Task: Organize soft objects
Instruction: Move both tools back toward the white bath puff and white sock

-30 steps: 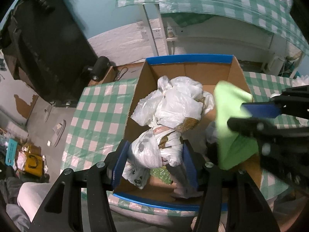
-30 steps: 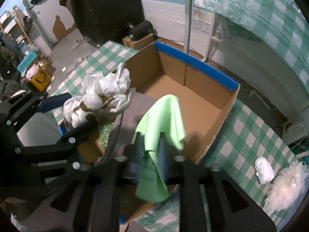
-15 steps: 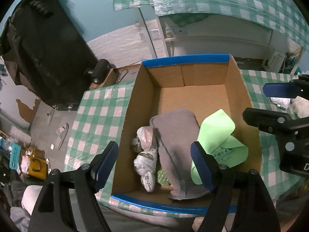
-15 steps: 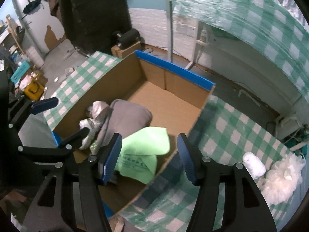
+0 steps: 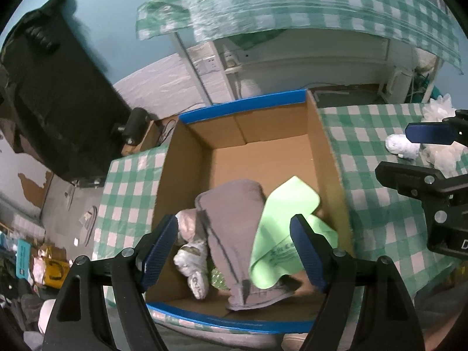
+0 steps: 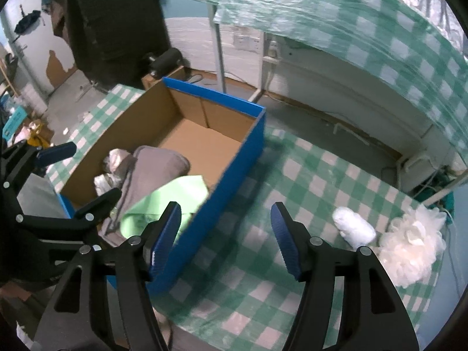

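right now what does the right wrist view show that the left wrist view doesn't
Only the right wrist view shows the whole fluffy white mesh bath pouf and the box's blue outer side.

Only the left wrist view shows the small patterned green item tucked under the crumpled white plastic bags.

Both show the open cardboard box with blue rim, the folded grey cloth, the light green cloth, the white rolled bundle on the green checked tablecloth, and both open grippers, left and right.
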A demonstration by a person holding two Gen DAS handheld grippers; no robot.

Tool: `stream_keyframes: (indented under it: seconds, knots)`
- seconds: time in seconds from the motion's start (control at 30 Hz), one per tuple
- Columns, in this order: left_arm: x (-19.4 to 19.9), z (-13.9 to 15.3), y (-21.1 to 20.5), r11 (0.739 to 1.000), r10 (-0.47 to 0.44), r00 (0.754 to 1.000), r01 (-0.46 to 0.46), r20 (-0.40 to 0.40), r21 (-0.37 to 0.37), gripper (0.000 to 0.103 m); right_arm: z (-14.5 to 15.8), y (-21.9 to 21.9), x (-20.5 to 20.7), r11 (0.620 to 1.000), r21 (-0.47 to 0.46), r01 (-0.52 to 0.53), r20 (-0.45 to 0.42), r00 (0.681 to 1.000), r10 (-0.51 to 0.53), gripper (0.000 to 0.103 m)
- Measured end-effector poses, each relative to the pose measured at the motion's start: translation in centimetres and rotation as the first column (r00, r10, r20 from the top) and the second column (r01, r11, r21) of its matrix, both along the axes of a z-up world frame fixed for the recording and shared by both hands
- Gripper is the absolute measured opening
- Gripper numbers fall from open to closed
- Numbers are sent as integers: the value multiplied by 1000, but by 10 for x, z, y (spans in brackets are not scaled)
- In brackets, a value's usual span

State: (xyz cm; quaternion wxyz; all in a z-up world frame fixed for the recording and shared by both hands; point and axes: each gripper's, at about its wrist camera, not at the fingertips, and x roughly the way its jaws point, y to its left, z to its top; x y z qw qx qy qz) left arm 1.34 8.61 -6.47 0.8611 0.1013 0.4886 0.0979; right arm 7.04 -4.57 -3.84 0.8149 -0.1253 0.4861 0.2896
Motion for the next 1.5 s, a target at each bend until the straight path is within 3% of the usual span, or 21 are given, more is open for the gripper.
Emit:
stream_keyframes:
  seconds: [0.57, 0.97, 1.07, 1.5]
  knots:
    - [13, 3, -60, 993, -120, 993, 120, -2, 4, 81, 6, -71, -6, 993, -56, 102, 48, 994, -99, 64]
    - [20, 5, -99, 982, -186, 982, 186, -11, 22, 82, 0, -117, -2, 982, -72, 173, 29, 985, -171, 66]
    - [22, 4, -108, 980, -198, 980, 198, -12, 26, 86, -2, -128, 1, 978, -69, 197, 25, 980, -195, 66]
    - [36, -2, -154, 966, -258, 966, 258, -35, 22, 86, -21, -198, 30, 936, -106, 335, -10, 941, -338, 68]
